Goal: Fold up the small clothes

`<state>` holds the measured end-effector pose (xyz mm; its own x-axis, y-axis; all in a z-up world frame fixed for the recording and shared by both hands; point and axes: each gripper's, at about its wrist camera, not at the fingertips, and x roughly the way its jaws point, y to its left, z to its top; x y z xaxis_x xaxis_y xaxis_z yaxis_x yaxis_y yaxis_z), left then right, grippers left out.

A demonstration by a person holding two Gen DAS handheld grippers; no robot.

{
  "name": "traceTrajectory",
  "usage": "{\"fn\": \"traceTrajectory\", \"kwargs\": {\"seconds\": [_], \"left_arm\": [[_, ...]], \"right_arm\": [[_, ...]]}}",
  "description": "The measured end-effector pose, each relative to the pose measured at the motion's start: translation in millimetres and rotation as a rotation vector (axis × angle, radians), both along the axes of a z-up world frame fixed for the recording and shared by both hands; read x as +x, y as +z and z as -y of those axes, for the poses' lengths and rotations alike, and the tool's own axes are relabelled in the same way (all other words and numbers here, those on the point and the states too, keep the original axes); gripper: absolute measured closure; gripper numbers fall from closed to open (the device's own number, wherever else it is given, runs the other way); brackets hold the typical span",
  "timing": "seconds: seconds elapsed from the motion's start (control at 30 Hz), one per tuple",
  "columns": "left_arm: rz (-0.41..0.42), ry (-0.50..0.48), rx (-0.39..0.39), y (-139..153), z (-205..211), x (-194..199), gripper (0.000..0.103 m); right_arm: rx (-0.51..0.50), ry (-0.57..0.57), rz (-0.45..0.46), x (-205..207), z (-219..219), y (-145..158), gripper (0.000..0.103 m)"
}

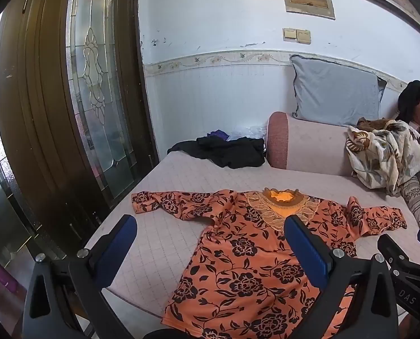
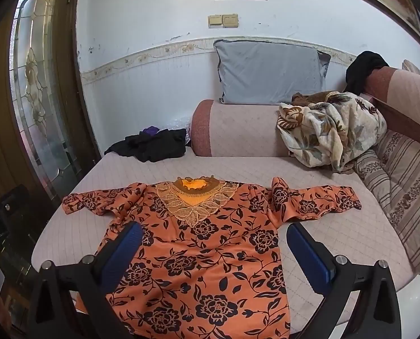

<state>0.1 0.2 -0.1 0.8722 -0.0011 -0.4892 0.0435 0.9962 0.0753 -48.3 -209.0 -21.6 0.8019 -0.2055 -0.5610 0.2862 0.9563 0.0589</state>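
Observation:
An orange blouse (image 1: 238,260) with black flowers and a gold lace collar lies flat, face up, on the pink quilted bed, both sleeves spread sideways. My left gripper (image 1: 210,243) hovers open above its left half, blue pads wide apart, nothing between them. In the right wrist view the same blouse (image 2: 204,254) fills the near bed, and my right gripper (image 2: 214,250) hangs open over its lower body, touching nothing. The right gripper's black body (image 1: 407,271) shows at the left wrist view's right edge.
A heap of black clothes (image 2: 153,144) lies at the bed's far left. A crumpled floral blanket (image 2: 328,132) and striped cushion (image 2: 402,197) sit at right. A grey pillow (image 2: 269,73) leans on the wall behind a pink bolster (image 2: 238,130). A dark glazed door (image 1: 68,113) stands left.

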Motion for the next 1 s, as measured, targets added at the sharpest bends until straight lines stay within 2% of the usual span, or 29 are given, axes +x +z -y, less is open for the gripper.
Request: {"fn": "traceTrajectory", "kwargs": {"seconds": [0.63,1.0], "left_arm": [[-0.01,0.001,-0.002,-8,1,7,0.0],[-0.065,-0.032,-0.009,-18,13,18,0.0]], "right_arm": [[0.006,0.0,-0.013,6,0,-5,0.0],[0.021,-0.023,-0.051,18,10,-17,0.0]]}}
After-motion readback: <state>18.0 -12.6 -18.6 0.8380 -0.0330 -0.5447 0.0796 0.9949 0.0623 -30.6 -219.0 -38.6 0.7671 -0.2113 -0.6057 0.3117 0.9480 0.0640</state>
